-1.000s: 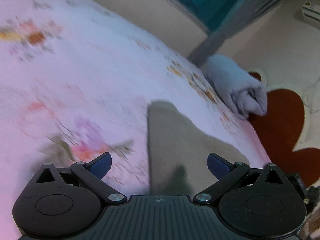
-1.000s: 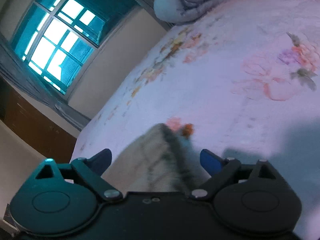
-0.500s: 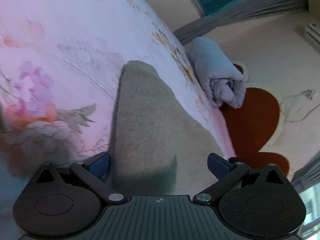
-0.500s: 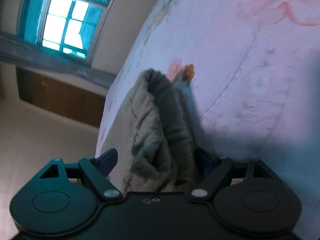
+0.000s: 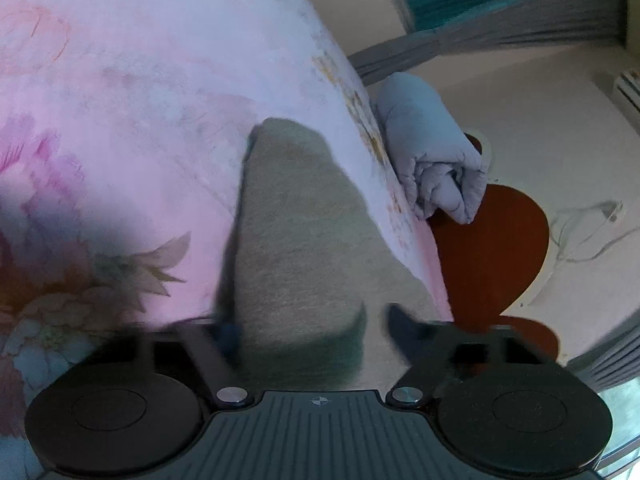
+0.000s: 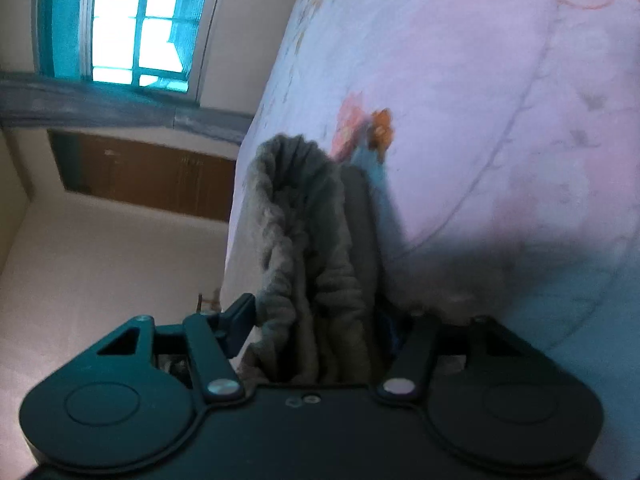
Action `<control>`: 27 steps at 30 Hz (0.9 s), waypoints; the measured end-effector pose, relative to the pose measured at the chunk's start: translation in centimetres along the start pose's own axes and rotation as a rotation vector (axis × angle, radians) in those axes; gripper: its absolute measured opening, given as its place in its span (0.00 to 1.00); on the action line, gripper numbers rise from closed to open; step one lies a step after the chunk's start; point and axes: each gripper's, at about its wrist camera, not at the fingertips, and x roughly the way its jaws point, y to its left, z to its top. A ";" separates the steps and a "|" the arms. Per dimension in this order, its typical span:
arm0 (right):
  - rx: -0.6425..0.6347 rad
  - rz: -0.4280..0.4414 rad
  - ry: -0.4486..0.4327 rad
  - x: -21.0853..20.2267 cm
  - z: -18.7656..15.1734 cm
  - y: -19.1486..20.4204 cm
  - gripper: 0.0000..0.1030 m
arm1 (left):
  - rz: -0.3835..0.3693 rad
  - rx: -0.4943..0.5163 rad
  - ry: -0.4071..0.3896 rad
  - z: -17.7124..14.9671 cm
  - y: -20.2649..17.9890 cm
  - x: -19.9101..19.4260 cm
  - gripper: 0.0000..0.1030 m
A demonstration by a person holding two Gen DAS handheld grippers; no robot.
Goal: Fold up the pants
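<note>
The grey-beige pants (image 5: 296, 232) lie on the pink floral bedsheet (image 5: 132, 92), near the bed's edge. In the left wrist view a flat leg runs away from my left gripper (image 5: 312, 324); its blurred fingers straddle the near end of the cloth, still partly apart. In the right wrist view the bunched, gathered end of the pants (image 6: 304, 240) sits between the fingers of my right gripper (image 6: 316, 320), which stand close on either side of the cloth. The right fingertip is hidden behind the fabric.
A rolled pale-blue quilt (image 5: 432, 160) lies at the bed's edge beside a dark red headboard (image 5: 492, 252). A window (image 6: 132, 24) with grey curtain and a brown cabinet (image 6: 148, 172) stand beyond the bed.
Both grippers have moved down onto the pants ends. The fingers of both have narrowed around the cloth; the left ones are blurred in motion.
</note>
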 end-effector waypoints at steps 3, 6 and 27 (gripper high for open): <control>-0.026 -0.051 0.011 1.0 0.5 0.5 0.55 | -0.036 -0.053 0.021 -0.1 0.9 0.7 0.37; -0.085 -0.112 0.017 2.3 0.1 2.5 0.47 | -0.070 -0.069 0.012 -0.5 0.5 1.1 0.30; -0.249 0.075 0.029 12.9 9.8 14.5 0.38 | -0.146 -0.034 -0.198 12.3 -1.4 -3.2 0.26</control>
